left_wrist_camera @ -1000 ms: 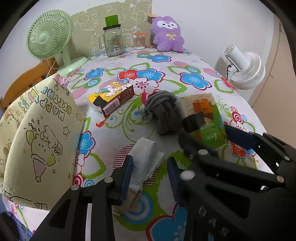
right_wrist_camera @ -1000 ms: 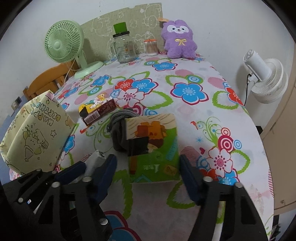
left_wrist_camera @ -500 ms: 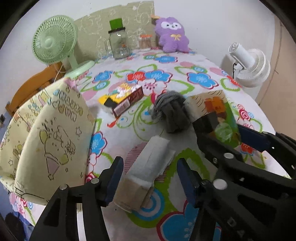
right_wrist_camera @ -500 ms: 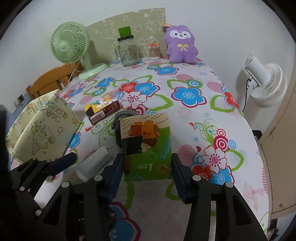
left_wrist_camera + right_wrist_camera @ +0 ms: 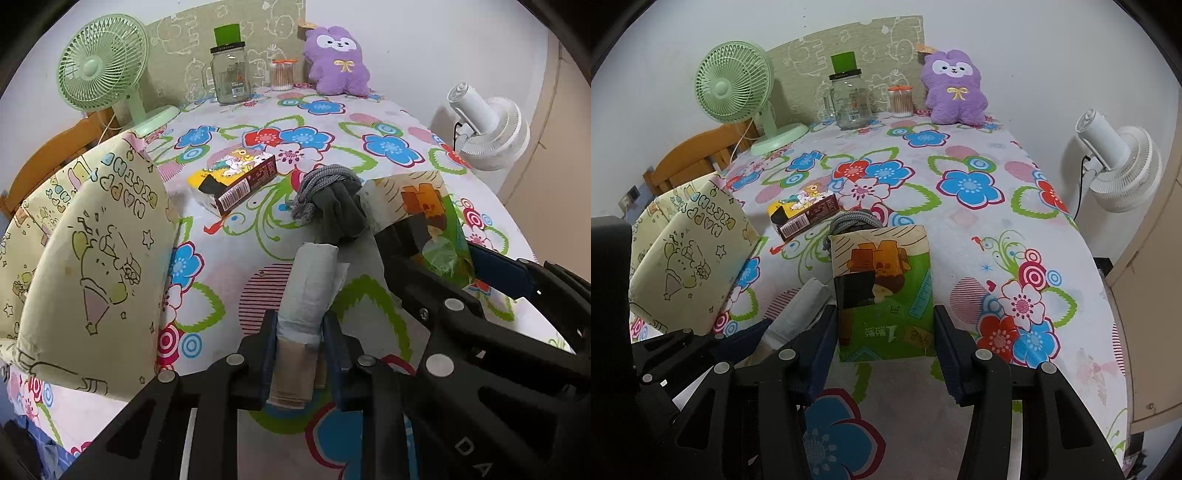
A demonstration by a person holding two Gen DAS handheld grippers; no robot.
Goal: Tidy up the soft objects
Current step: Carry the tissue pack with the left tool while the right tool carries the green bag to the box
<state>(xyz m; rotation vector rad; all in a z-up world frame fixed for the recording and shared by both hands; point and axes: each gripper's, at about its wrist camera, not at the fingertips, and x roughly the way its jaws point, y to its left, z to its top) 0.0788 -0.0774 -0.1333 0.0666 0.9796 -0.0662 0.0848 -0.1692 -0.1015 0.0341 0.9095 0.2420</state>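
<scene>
Near the front edge of the flower-print tablecloth (image 5: 388, 147), the left gripper (image 5: 300, 354) is pinching the near end of a pale grey-white rolled cloth (image 5: 312, 284), while the right gripper (image 5: 884, 339) is straddling a green-and-orange soft tissue pack (image 5: 882, 288), pads at its sides. Both are lying on the cloth, so sorting is looking barely begun: the cream cartoon-print gift bag (image 5: 85, 258) at nine o'clock, a likely destination, is showing nothing inside, and the grey knotted sock bundle (image 5: 328, 199) at twelve o'clock is waiting untouched.
</scene>
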